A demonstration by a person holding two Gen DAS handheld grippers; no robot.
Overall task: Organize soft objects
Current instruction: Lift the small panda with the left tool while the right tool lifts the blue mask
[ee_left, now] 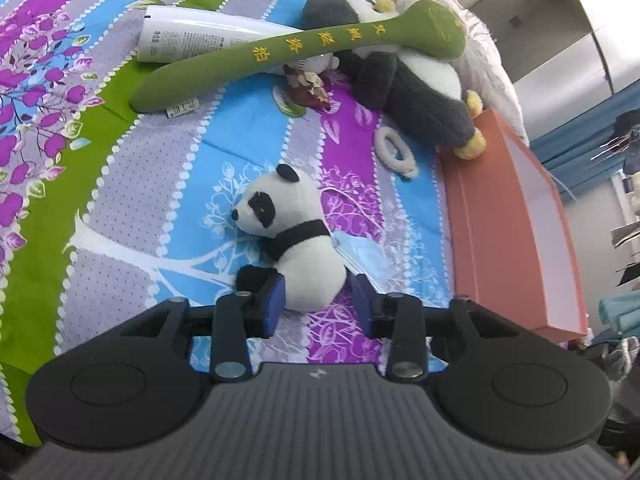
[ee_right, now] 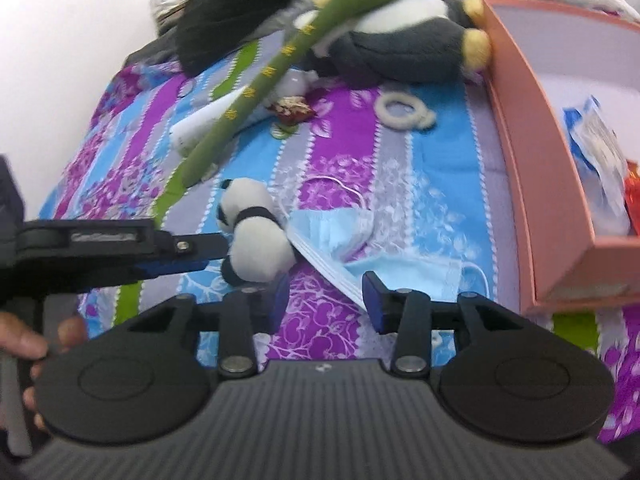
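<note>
A small panda plush (ee_left: 304,236) lies on the striped bedspread (ee_left: 160,208) between the fingers of my left gripper (ee_left: 317,305). Its left pad touches the panda's rump, the right pad stands clear, so the gripper is open. In the right wrist view the left gripper (ee_right: 212,256) reaches the panda (ee_right: 256,244) from the left. A blue face mask (ee_right: 352,236) lies beside the panda, its white edge running down between the open fingers of my right gripper (ee_right: 326,302), which grip nothing. The same mask (ee_left: 360,254) peeks out behind the panda.
A green plush stick (ee_left: 288,46) rests across a white tube (ee_left: 188,36) and a grey penguin plush (ee_left: 412,80). A white ring (ee_left: 396,152) and a dried-flower bundle (ee_left: 308,88) lie nearby. A pink box (ee_right: 532,168) on the right holds packets. A person's hand (ee_right: 24,344) is at left.
</note>
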